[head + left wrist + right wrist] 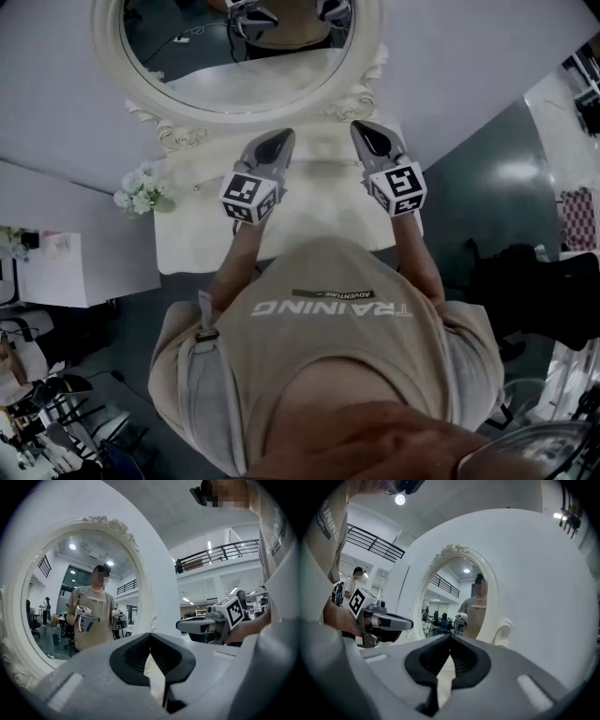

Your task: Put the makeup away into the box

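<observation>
I'm holding the left tool [280, 138] and right tool [362, 129] pressed together, empty, over the table [192, 246]. No makeup or box is showing, so I'm not judging progress.

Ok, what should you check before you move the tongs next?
1. Left tongs shut, nothing in them: ok.
2. Right tongs shut, nothing in them: ok.
3. Both tongs apart from each other: ok.
4. Makeup in sight on the table: not ok, none shows.
5. Box in sight: not ok, none shows.
6. Flowers off at the table's left side, away from both tongs: ok.
</observation>
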